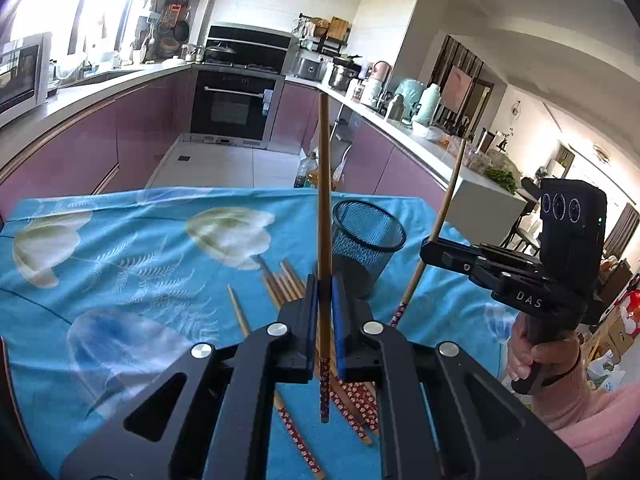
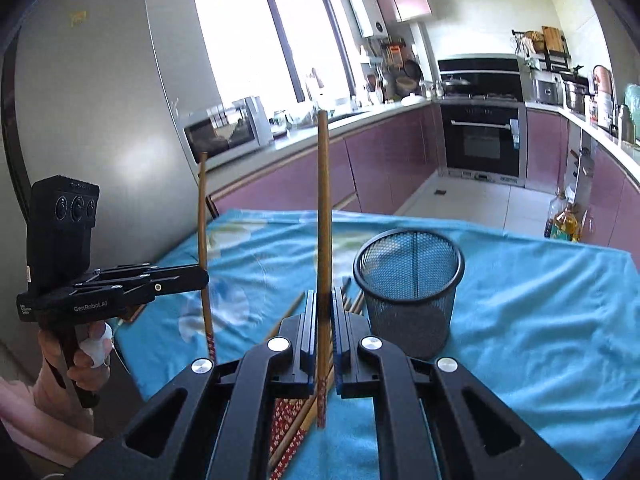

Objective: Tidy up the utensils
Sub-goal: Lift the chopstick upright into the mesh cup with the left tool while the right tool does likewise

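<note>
The left gripper (image 1: pixel 324 300) has its pads clamped on one chopstick (image 1: pixel 325 208), which stands nearly upright with its patterned red end hanging below the jaws. The right gripper (image 2: pixel 324 312) pinches a second chopstick (image 2: pixel 323 220) the same way, upright, red end down. Both sticks are clear of the cloth (image 1: pixel 120 240).

In the left wrist view the right gripper (image 1: pixel 430 250) shows at 3 o'clock, its stick (image 1: pixel 448 200) leaning slightly; a hand (image 1: pixel 528 356) grips its handle. In the right wrist view the left gripper (image 2: pixel 202 276) sits at 9 o'clock with its stick (image 2: pixel 203 220) and a hand (image 2: pixel 84 356) below. The two grippers are apart, with open air between them.

The mesh cup (image 2: pixel 410 284) stands upright on the cloth, at 1 o'clock from the right gripper and just beyond the left one's fingertips. Its mouth is open and nothing shows inside. Loose chopsticks (image 1: pixel 280 284) lie in a fan on the cloth between the grippers and the cup, tips near the cup's base, red ends (image 2: pixel 286 420) toward the cameras.

The table's far edge (image 1: pixel 200 190) runs across at 12 o'clock, with floor (image 1: pixel 224 164) beyond. Wide bare cloth lies at 9 o'clock of the cup in the left view and at 3 o'clock in the right view. A fridge (image 2: pixel 100 100) stands close behind the left gripper.
</note>
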Available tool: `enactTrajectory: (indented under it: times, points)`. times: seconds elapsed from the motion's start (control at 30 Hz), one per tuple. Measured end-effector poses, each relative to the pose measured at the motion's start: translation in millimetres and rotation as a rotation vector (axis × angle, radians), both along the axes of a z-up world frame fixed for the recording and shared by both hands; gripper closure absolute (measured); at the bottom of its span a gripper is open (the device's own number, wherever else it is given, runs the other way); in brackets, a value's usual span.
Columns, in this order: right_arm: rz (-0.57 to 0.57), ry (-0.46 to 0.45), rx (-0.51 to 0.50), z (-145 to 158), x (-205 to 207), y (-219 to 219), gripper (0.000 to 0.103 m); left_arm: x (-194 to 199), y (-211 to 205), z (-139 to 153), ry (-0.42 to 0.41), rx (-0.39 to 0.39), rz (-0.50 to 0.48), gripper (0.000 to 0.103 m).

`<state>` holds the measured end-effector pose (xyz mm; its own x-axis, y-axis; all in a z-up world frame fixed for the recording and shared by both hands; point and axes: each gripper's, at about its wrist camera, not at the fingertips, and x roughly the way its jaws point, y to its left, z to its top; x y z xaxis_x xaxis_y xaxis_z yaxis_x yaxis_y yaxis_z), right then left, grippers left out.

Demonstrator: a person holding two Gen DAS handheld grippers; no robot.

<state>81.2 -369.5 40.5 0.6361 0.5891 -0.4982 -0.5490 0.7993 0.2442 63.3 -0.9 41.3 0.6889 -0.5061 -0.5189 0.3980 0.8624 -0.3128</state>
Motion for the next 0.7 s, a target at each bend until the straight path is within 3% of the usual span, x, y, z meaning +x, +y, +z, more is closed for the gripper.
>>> enactTrajectory:
  times: [0.23,0.43,0.7]
  points:
    - [-0.009,-0.097,0.034,39,12,-14,0.097,14,-16,54,-0.099,-0.091,-0.016,0.095]
    - [-0.053,-0.165,0.057,71,30,-27,0.097,40,-45,94,-0.182,-0.104,-0.025,0.095]
    - [-0.116,-0.138,0.033,64,63,-37,0.097,85,-83,101,-0.165,-0.08,0.01,0.095]
